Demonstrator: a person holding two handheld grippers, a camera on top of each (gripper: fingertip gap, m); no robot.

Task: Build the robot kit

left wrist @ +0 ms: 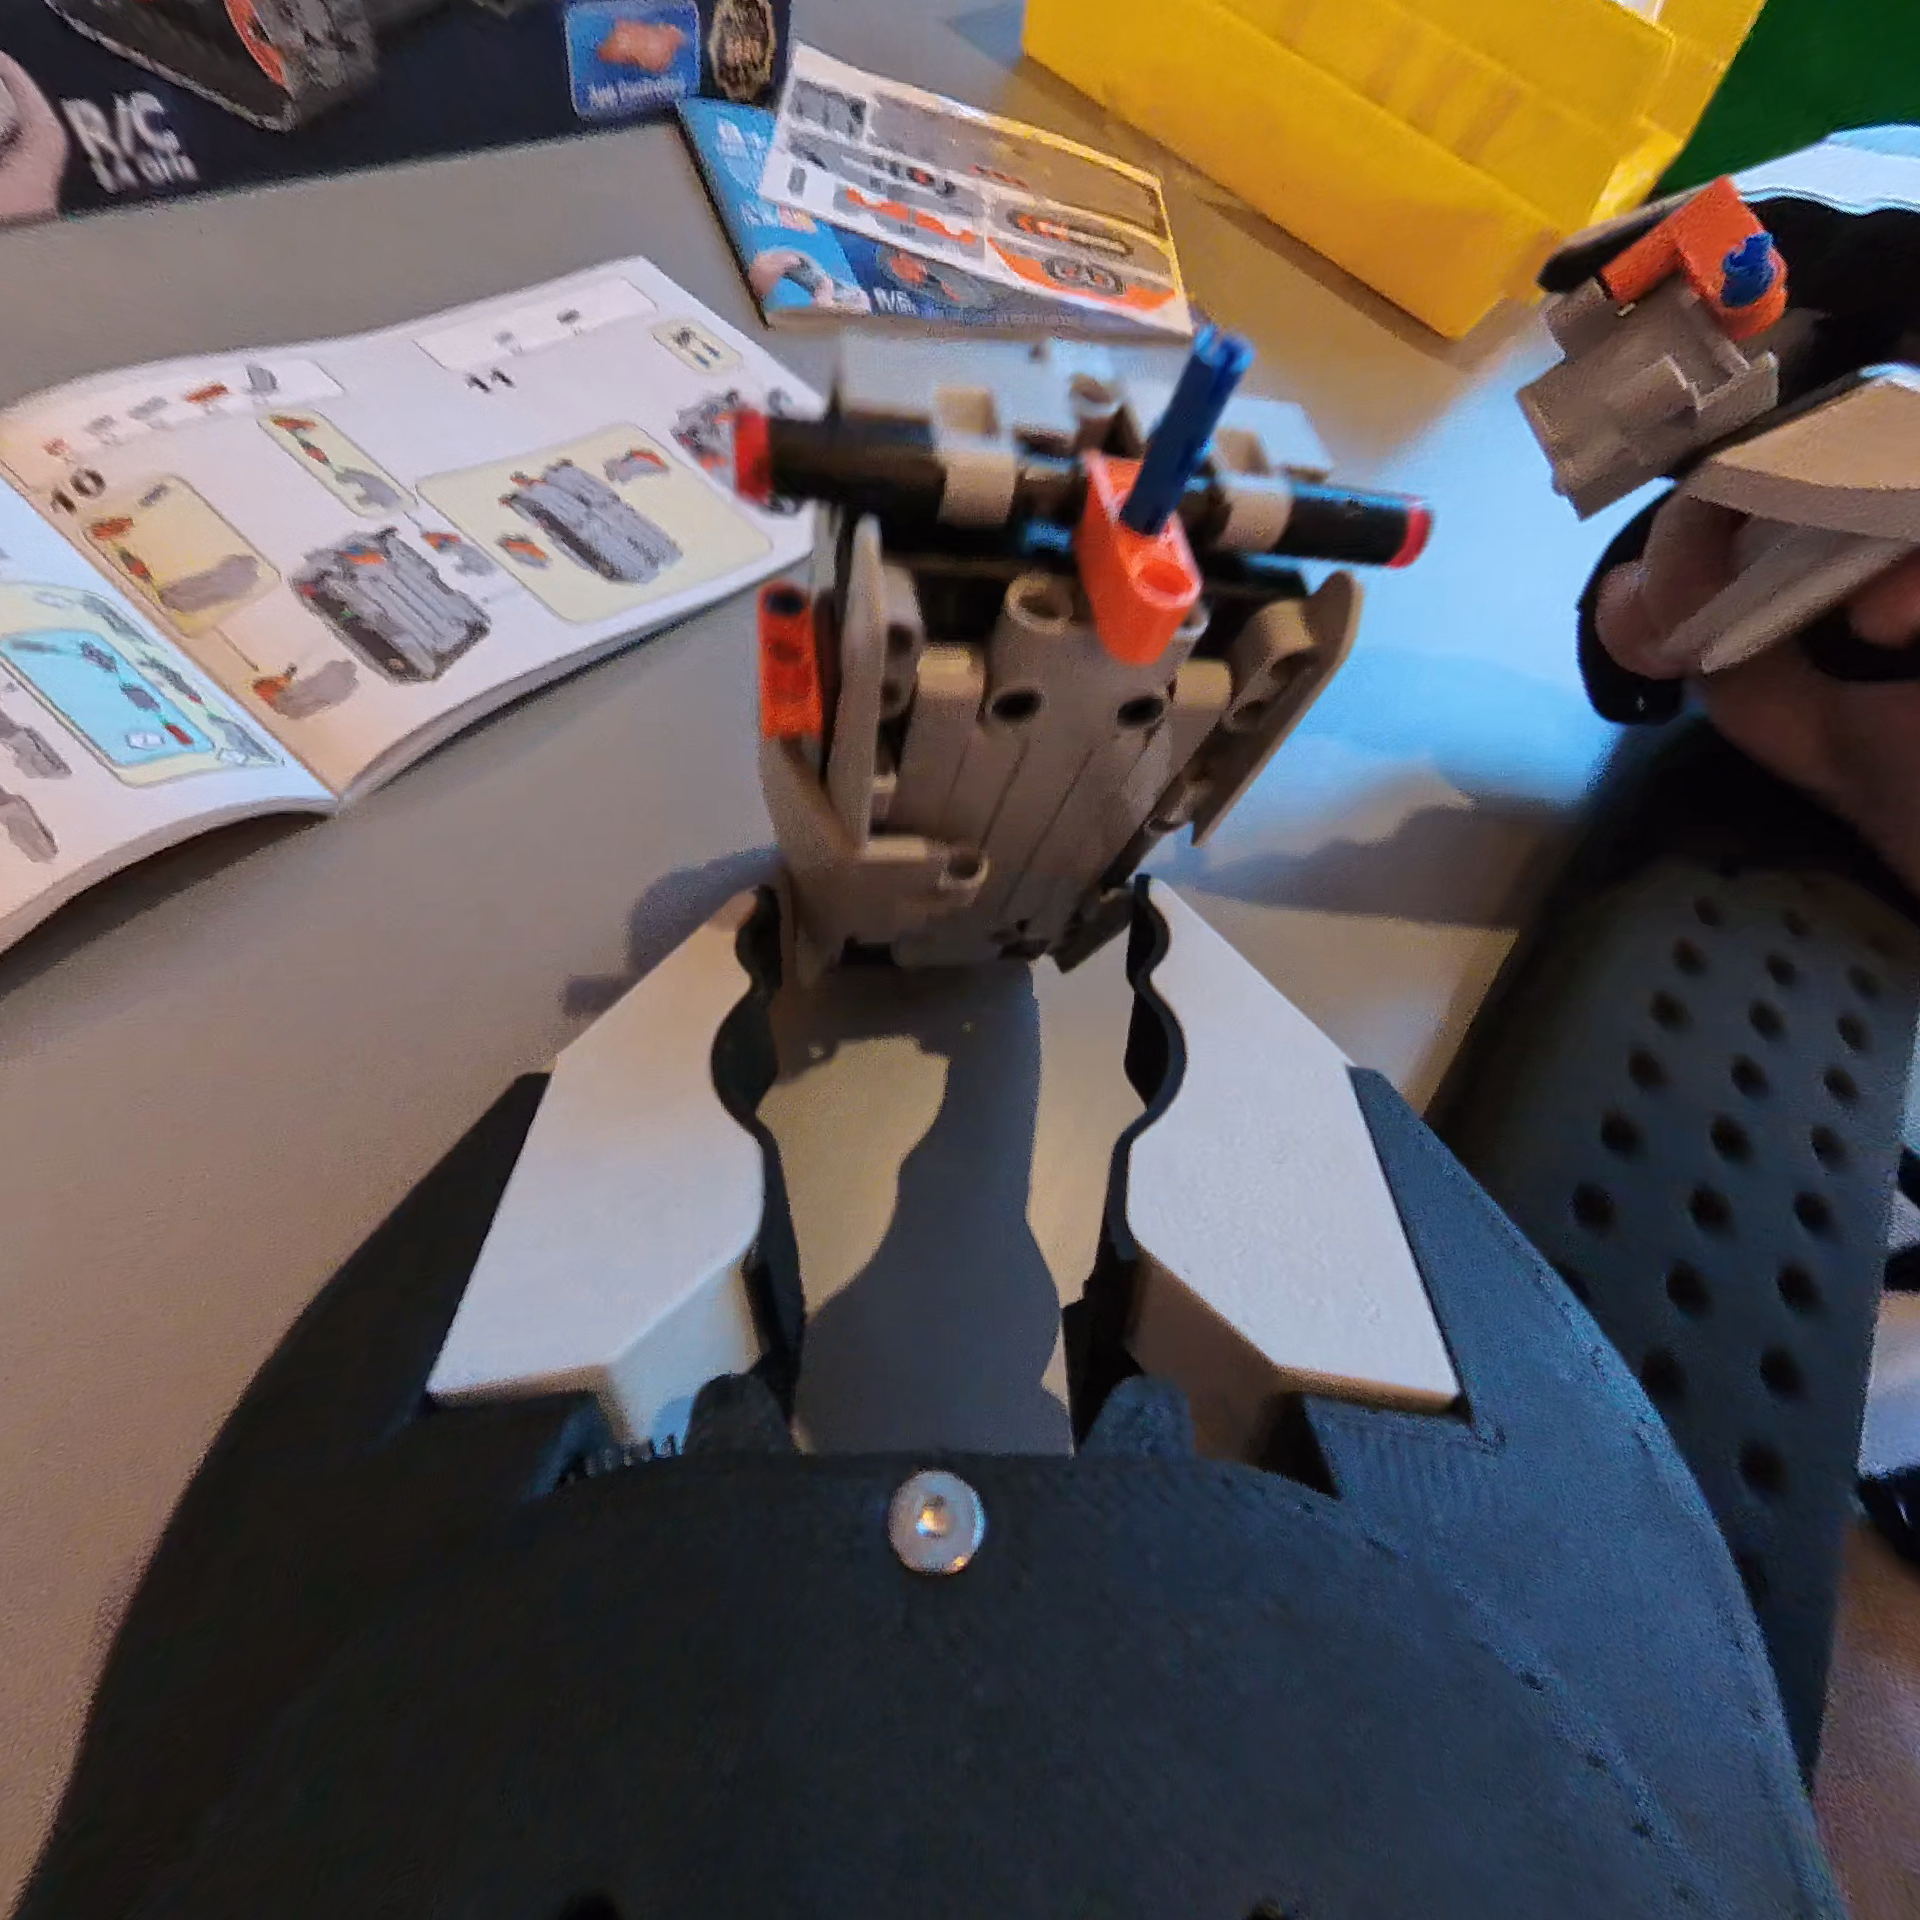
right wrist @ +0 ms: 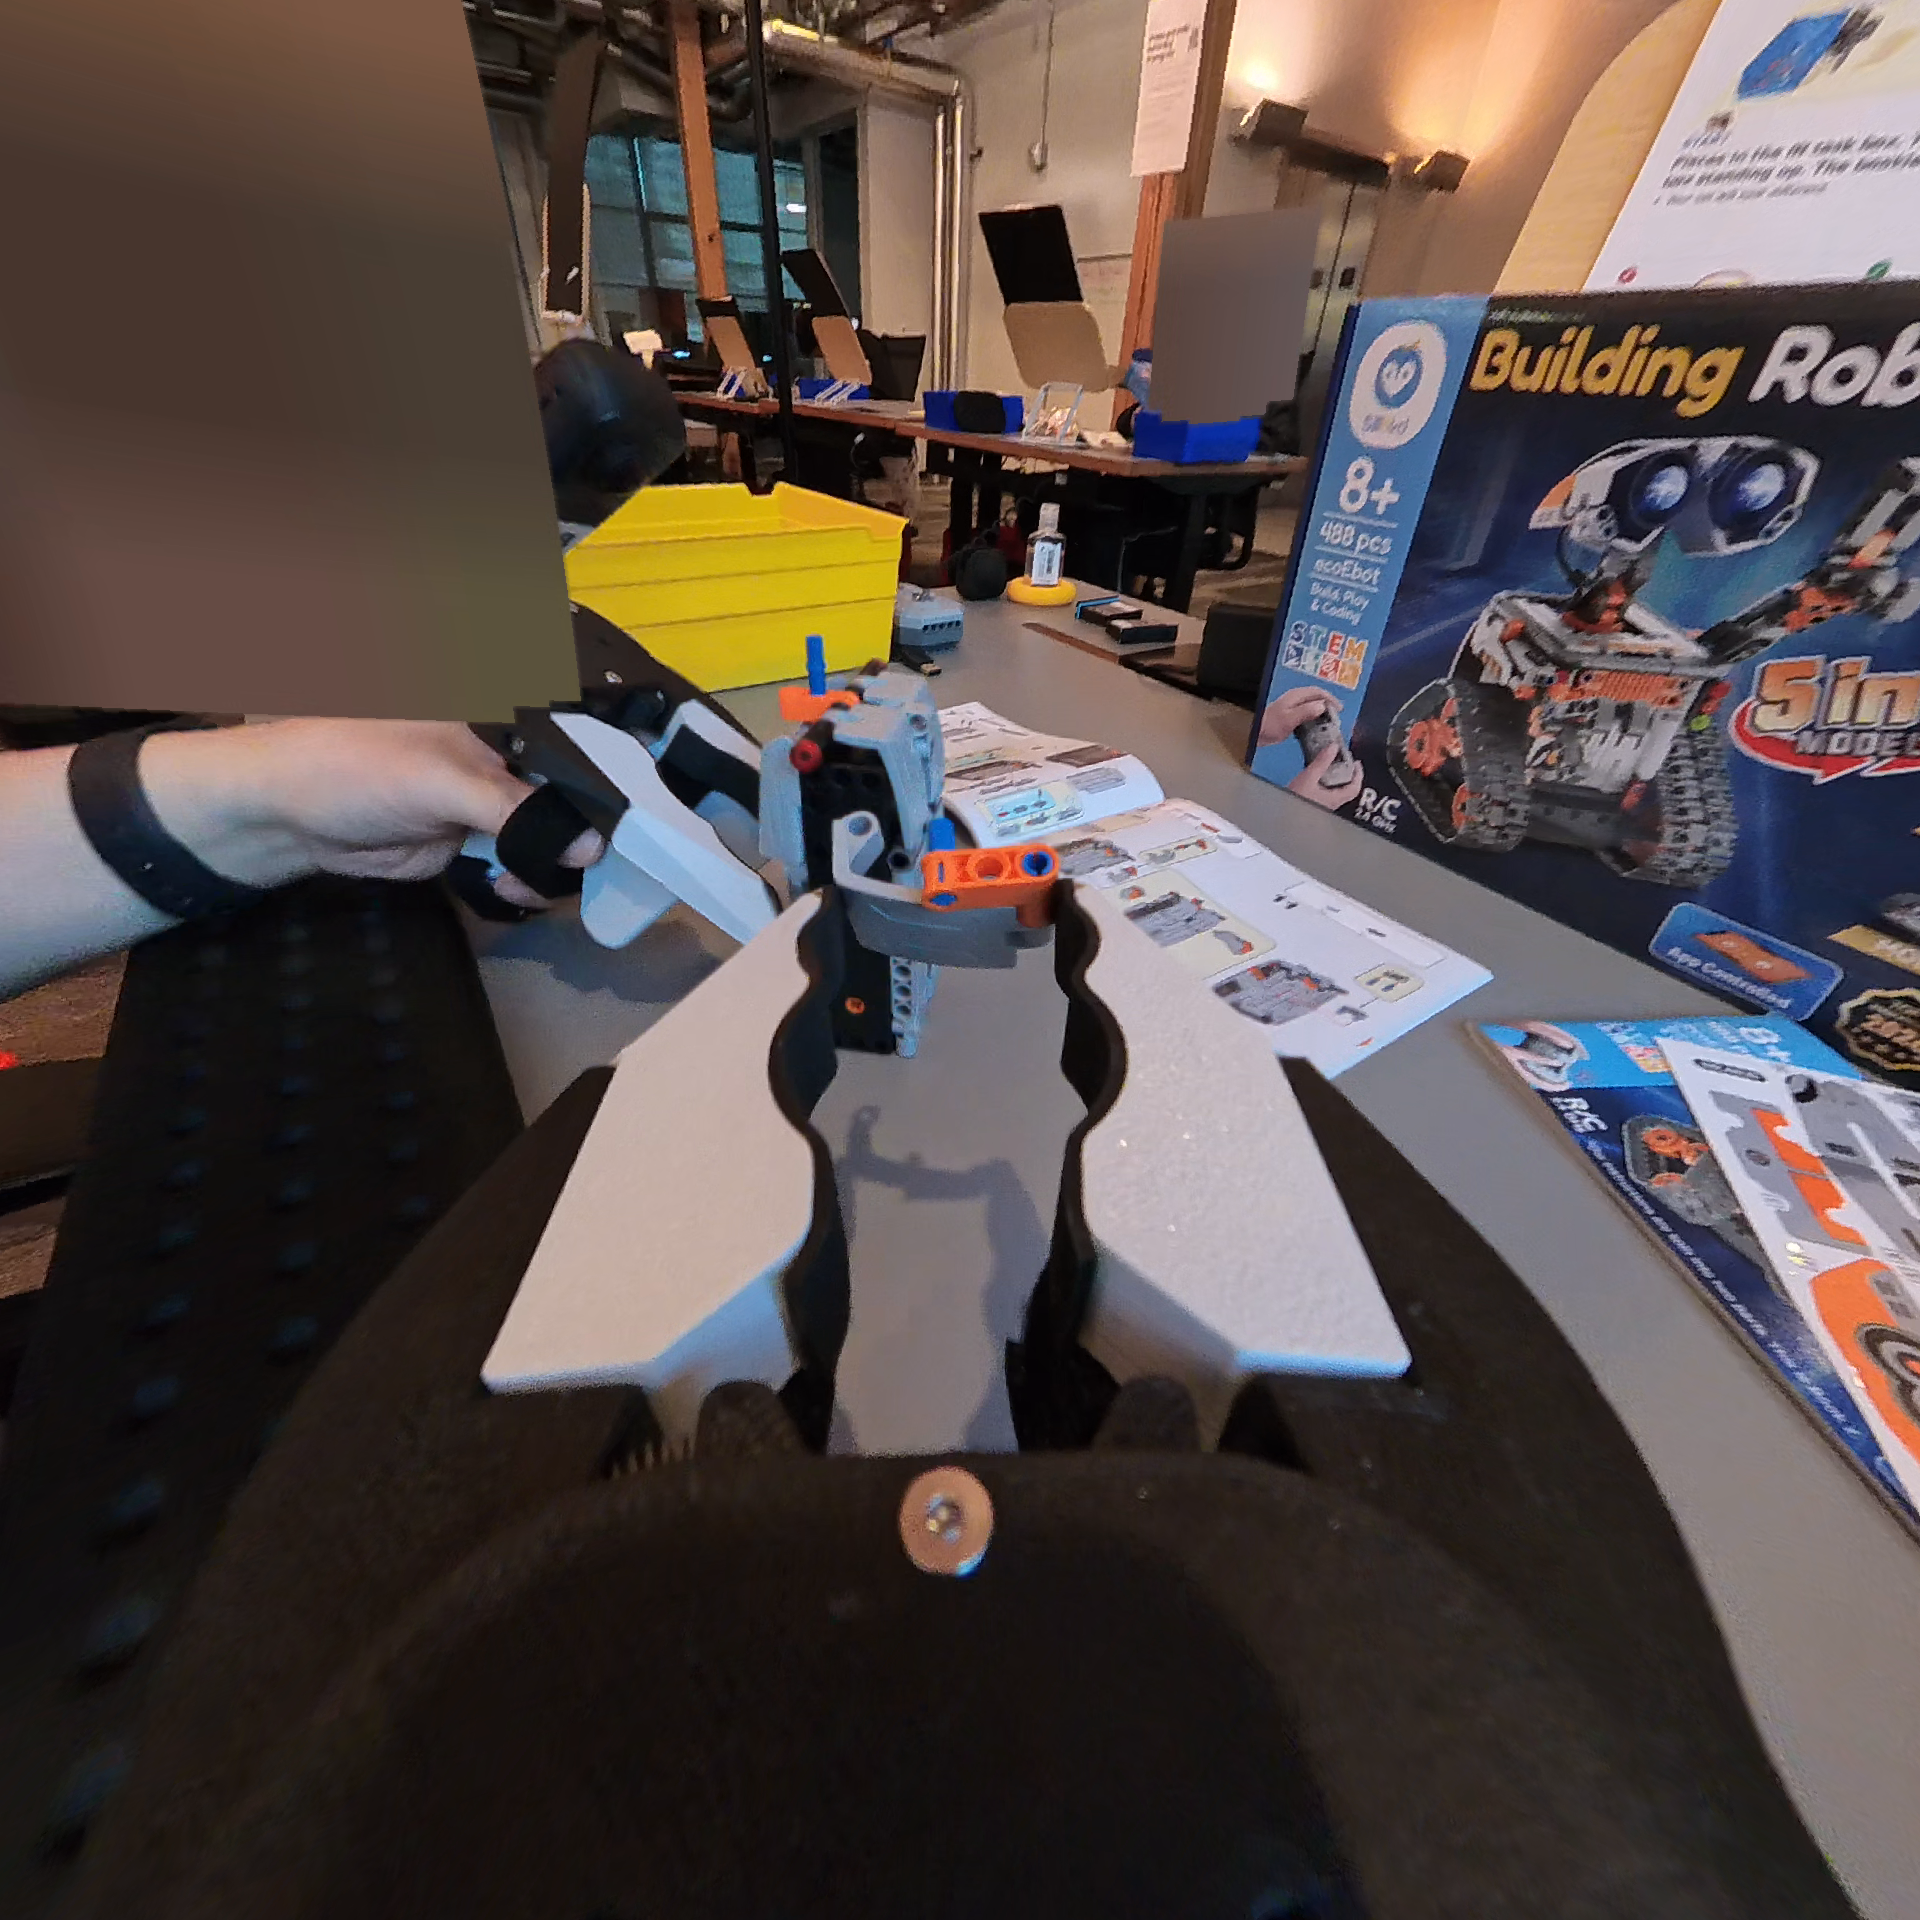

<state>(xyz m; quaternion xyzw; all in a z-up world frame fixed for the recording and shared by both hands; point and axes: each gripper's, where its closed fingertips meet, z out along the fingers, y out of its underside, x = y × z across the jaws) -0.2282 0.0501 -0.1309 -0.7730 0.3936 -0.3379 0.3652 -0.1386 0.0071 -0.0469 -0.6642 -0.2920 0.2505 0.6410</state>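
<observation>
A grey bench (right wrist: 1455, 1299) carries a large toy-robot kit box (right wrist: 1621, 644) standing along its far right side, a yellow bin (right wrist: 738, 582) toward the far edge, an open instruction booklet (left wrist: 343, 561) spread in the middle and loose sticker sheets (right wrist: 1766, 1195) near the right edge.

Above the bench's middle, the left gripper (left wrist: 951, 914) clenches the lower end of a grey brick assembly (left wrist: 1039, 707), fingers (left wrist: 665, 1143) pinching its base so that it stands clear of the surface; a black axle with red ends crosses its top and a blue pin (left wrist: 1184, 426) pokes from an orange connector (left wrist: 1138, 571).

Just beside it, the right gripper (right wrist: 940, 914) grasps a smaller grey curved piece with an orange beam (right wrist: 987, 873), held between the fingertips and close against the assembly, though whether the two touch cannot be told.

The risk, judging by the holds: both grips sit at the very tips, so a sideways push when the parts meet could twist the assembly in the left fingers or pop the small piece loose onto the bench. The blue pin also leans and might misalign.
</observation>
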